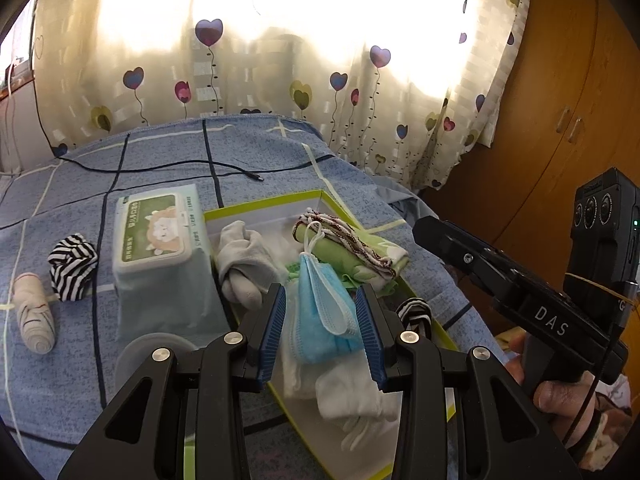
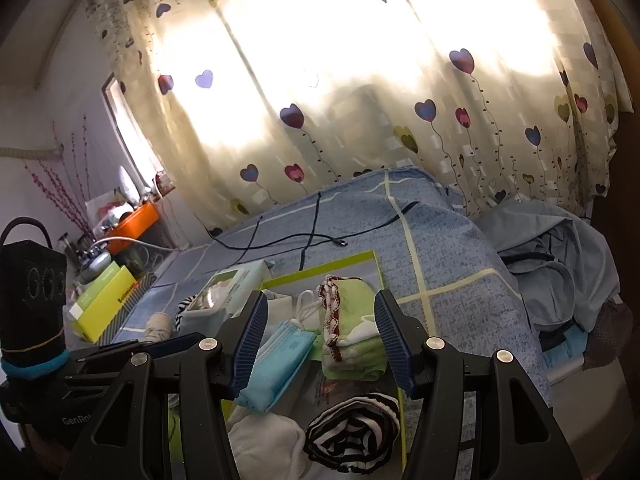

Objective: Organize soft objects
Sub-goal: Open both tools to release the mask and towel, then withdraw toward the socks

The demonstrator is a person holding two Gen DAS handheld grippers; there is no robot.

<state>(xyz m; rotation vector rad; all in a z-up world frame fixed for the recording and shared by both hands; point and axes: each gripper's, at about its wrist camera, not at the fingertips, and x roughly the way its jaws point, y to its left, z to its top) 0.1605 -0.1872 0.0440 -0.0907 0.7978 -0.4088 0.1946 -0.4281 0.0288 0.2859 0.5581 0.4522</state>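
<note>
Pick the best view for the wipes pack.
Left wrist: the wipes pack shows whole, lid label and front face clear, left of the tray. The right wrist view catches only its top, small and partly behind the right gripper.

This is a bedroom in a home. A bed [image 1: 168, 152] with a blue checked cover fills most of both views, and a light curtain [image 1: 280, 60] printed with heart-shaped balloons hangs behind it, daylight glowing through. To the right stands a wooden wardrobe [image 1: 560, 120] with paired door handles. A black charging cable [image 1: 160, 164] trails across the cover. In the right wrist view, a cluttered side surface by the window holds an orange tray [image 2: 138, 220], glass jars and pink dried sprigs [image 2: 60, 184], and crumpled grey-blue bedding [image 2: 560, 264] lies heaped at the bed's far side.
</note>
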